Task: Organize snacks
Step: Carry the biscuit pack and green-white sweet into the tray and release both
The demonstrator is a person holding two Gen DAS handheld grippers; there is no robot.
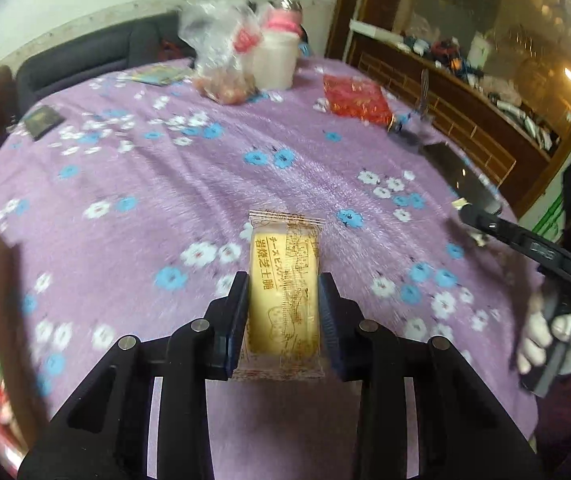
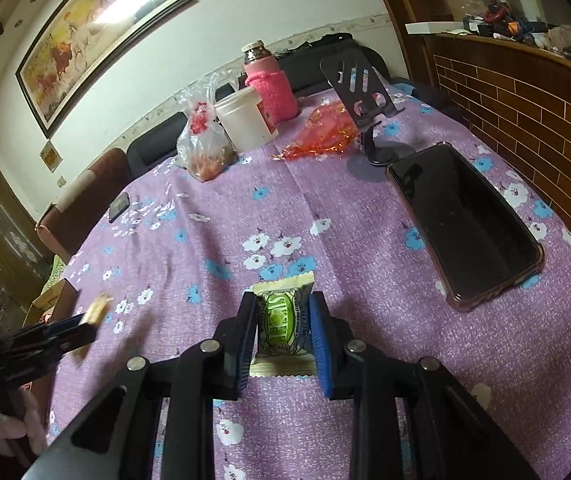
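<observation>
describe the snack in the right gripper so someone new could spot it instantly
On the round table with the purple flowered cloth, look at the near edge, left of the black phone. There the right gripper is shut on a small wrapped snack. Its green printed wrapper with pale crimped ends sets it apart from the long yellow biscuit packet in the left gripper.

Two wrapped snacks, one in each of your tongs

The yellow biscuit packet (image 1: 283, 292) stands lengthwise between your left tongs (image 1: 283, 304); the green-labelled candy (image 2: 281, 324) sits clamped in your right tongs (image 2: 282, 332).
</observation>
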